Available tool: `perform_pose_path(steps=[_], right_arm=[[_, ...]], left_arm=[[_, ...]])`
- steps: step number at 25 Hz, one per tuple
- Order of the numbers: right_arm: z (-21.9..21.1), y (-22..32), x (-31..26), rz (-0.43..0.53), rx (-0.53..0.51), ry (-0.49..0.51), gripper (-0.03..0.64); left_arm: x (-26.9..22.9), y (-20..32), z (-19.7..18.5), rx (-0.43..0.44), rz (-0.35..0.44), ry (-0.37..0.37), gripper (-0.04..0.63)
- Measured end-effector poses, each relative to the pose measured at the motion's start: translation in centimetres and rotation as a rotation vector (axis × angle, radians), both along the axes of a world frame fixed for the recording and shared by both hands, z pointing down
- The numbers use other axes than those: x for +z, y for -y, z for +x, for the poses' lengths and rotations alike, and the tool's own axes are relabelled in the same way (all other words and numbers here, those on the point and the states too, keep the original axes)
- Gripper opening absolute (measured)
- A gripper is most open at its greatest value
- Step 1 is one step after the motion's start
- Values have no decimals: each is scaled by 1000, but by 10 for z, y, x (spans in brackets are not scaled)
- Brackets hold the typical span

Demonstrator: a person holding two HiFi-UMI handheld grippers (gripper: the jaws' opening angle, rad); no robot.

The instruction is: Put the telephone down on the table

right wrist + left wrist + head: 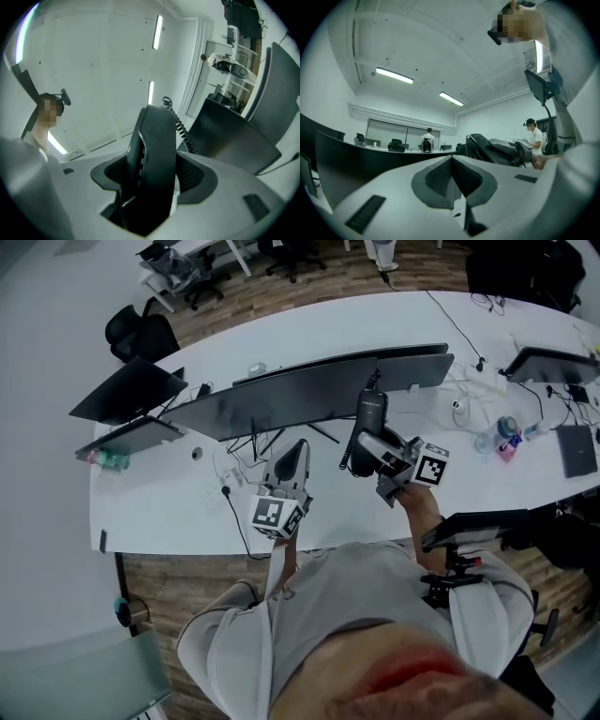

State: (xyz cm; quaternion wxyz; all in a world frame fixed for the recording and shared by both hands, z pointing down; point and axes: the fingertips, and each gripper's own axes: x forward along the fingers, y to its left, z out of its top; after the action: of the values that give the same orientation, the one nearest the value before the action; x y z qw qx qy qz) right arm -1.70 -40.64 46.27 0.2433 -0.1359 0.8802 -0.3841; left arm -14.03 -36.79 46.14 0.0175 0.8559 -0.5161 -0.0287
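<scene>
1. Telephone (364, 427) first: it is in my right gripper (371, 448), held in the air just in front of the monitor (309, 390), near that screen's middle. It is not on the counter (187, 512), which lies below it on my side of the monitor.
2. Its long axis runs straight out from the fingers (194, 174). In the right gripper view the telephone (152, 159) stands up between them like a post. Its free end points away from me toward the monitor, and its coiled cord (180, 123) trails off that far end.
3. My right fingers are closed narrow onto the telephone, one pad on each flat side, gripping the end nearest me. Most of its length sticks out past the tips.
4. My left gripper (298, 452) sits in front of the monitor too, off to the left of the telephone and apart from it. Its fingers (436, 176) are pressed together with nothing between them.
5. As I judge it, the move depends on the counter lying beneath the telephone. I would tip the right gripper so the long axis lies level, then lower it in front of the monitor until it rests flat. The right gripper is the one to do it; the left is not needed.
</scene>
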Motion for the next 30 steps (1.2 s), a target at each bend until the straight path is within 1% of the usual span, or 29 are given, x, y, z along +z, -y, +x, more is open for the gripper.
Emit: perform_pose_path(steps=[2,6,8,12,14,18,21,23,26,30], right_arm=[[3,-4,-10,9,15,5,311],[2,-8,-26,41,39,-1,311],[-1,-8,-31,50,47,-3,311],[-1,-13,-38,79,59,-18,311],[-2,-13,-37,80,67,-22,311],[-12,-11,-31,50,69,-17,310],[-23,-14,-33,33,37,14,310],[-30,-18,-37,36,9,38,310],[-31,-20,-34,39,5,22,310],[-27,-19,-26,30,6,-13,310]], left_arm=[[-12,0,4,29,34,-11,9],[-35,0,-2,40,99,-80,9],[-39,1,-1,66,122,-98,9],[-40,-6,12,140,147,-41,9],[-41,-10,13,166,159,-34,9],[-40,-13,3,183,145,-79,9],[-42,-13,-5,183,124,-163,9],[-43,-11,-13,167,112,-223,9],[-40,-11,-20,139,104,-251,9],[-38,-9,-26,131,88,-298,9]])
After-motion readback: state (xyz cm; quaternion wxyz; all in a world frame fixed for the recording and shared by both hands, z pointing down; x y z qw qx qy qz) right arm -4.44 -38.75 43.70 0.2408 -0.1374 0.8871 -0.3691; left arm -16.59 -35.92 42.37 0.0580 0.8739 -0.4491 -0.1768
